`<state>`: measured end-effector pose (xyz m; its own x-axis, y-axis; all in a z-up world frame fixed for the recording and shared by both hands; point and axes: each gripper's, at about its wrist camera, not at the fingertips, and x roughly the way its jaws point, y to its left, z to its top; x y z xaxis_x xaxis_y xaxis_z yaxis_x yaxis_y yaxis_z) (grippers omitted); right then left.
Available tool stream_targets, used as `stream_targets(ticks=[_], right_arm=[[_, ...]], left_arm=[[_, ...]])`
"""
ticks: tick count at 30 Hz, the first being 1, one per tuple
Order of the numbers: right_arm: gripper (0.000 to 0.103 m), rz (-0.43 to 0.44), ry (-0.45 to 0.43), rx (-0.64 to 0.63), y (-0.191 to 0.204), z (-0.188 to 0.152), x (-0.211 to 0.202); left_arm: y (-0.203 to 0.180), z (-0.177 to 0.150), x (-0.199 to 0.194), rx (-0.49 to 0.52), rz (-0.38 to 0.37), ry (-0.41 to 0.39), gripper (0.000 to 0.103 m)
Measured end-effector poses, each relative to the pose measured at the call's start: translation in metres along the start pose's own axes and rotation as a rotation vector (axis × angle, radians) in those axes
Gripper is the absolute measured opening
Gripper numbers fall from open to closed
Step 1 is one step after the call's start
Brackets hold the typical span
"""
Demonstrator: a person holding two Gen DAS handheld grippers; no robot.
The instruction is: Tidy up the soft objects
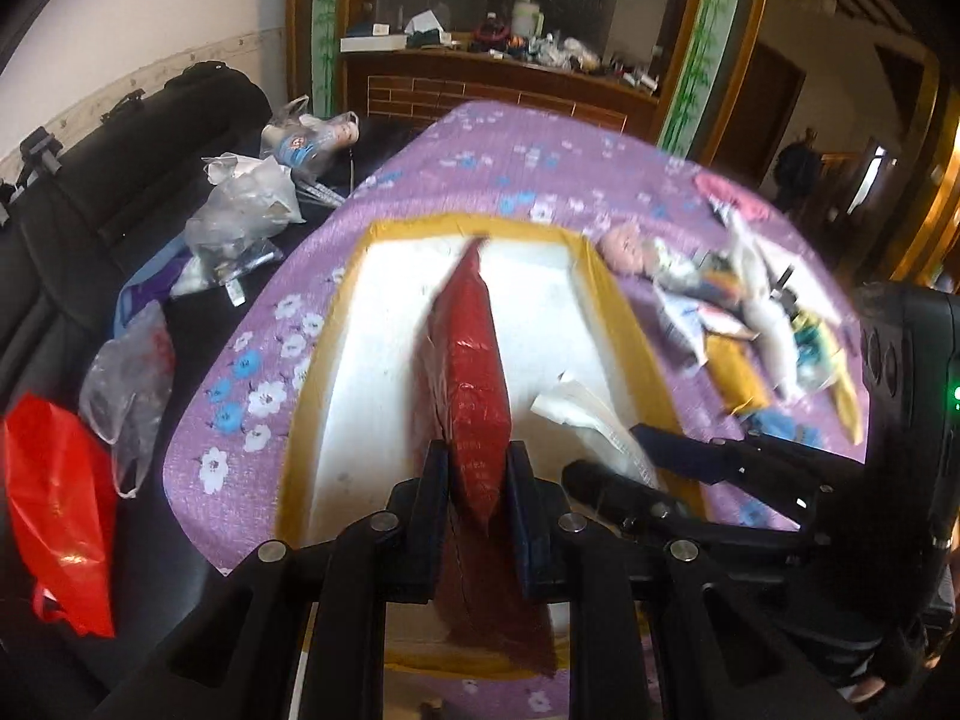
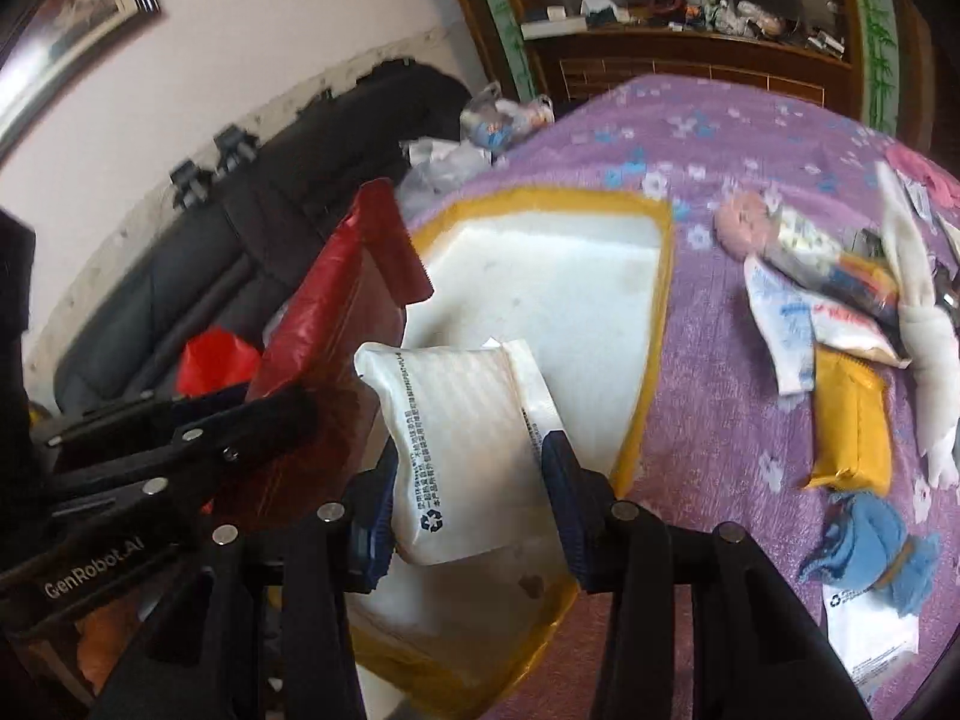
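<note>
My left gripper (image 1: pixel 478 474) is shut on a flat red packet (image 1: pixel 474 360), held edge-on over a white foam box (image 1: pixel 384 360) with yellow-taped rims. The same red packet (image 2: pixel 336 324) shows at the left in the right wrist view, with the left gripper (image 2: pixel 180 450) clamped on it. My right gripper (image 2: pixel 471 495) is shut on a white padded pouch (image 2: pixel 462 444) with printed text, held above the near part of the foam box (image 2: pixel 540 294). That right gripper (image 1: pixel 690 468) and its white pouch (image 1: pixel 588 420) also appear at lower right in the left wrist view.
A purple flowered cloth (image 2: pixel 720 420) covers the table. Several soft items lie on its right side: a yellow pouch (image 2: pixel 852 426), a blue plush (image 2: pixel 870 552), a white plush (image 2: pixel 918 312) and packets. A black sofa (image 1: pixel 120 180) with plastic bags (image 1: pixel 240 210) stands to the left.
</note>
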<state>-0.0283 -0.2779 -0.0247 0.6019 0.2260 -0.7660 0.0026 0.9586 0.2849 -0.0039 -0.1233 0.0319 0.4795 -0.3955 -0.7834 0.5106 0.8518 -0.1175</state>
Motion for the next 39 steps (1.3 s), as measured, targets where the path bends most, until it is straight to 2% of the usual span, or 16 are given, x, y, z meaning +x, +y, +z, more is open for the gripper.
stream_targets(ticks=[4,6,9,10,11,12,13,17,19,21,22,27,29,32,36,39], right_arm=[[0.046,0.013,0.001,-0.063,0.003,-0.006,-0.004],[0.059,0.036,0.002,-0.113,0.006,-0.011,-0.011],[0.069,0.052,-0.02,-0.178,0.007,-0.019,-0.026],[0.07,0.069,-0.03,-0.192,0.004,-0.023,-0.034],[0.071,0.089,-0.041,-0.196,-0.001,-0.026,-0.043],[0.075,0.098,-0.049,-0.191,-0.007,-0.029,-0.048],[0.076,0.118,-0.068,-0.173,-0.019,-0.033,-0.057],[0.077,0.188,-0.082,-0.081,-0.062,-0.043,-0.075],[0.077,0.193,-0.096,-0.019,-0.088,-0.047,-0.083],[0.077,0.188,-0.106,0.055,-0.116,-0.048,-0.087],[0.077,0.188,-0.108,0.082,-0.125,-0.05,-0.089],[0.077,0.197,-0.117,0.213,-0.17,-0.059,-0.099],[0.076,0.189,-0.131,0.239,-0.18,-0.066,-0.105],[0.076,0.177,-0.15,0.26,-0.193,-0.075,-0.115],[0.076,0.16,-0.148,0.277,-0.209,-0.084,-0.123],[0.076,0.153,-0.143,0.289,-0.218,-0.088,-0.124]], left_arm=[[-0.001,0.008,0.011,-0.044,-0.025,0.022,0.019],[-0.002,0.014,0.014,-0.069,-0.04,0.031,0.019],[-0.007,0.019,0.021,-0.115,-0.073,0.055,0.025],[-0.011,0.02,0.022,-0.117,-0.079,0.057,0.031],[-0.017,0.02,0.024,-0.118,-0.083,0.061,0.043],[-0.021,0.021,0.026,-0.118,-0.08,0.063,0.049],[-0.025,0.02,0.027,-0.118,-0.074,0.063,0.055],[-0.045,0.022,0.03,-0.124,-0.058,0.076,0.055],[-0.055,0.023,0.027,-0.152,-0.08,0.063,0.055],[-0.069,0.023,0.022,-0.162,-0.109,0.051,0.062],[-0.078,0.023,0.02,-0.161,-0.116,0.046,0.068],[-0.134,0.021,0.019,-0.102,-0.138,0.048,0.076],[-0.153,0.018,0.025,-0.095,-0.161,0.072,0.077],[-0.175,0.013,0.036,-0.091,-0.157,0.125,0.077],[-0.192,0.007,0.044,-0.107,-0.181,0.179,0.077],[-0.203,0.006,0.051,-0.073,-0.188,0.189,0.077]])
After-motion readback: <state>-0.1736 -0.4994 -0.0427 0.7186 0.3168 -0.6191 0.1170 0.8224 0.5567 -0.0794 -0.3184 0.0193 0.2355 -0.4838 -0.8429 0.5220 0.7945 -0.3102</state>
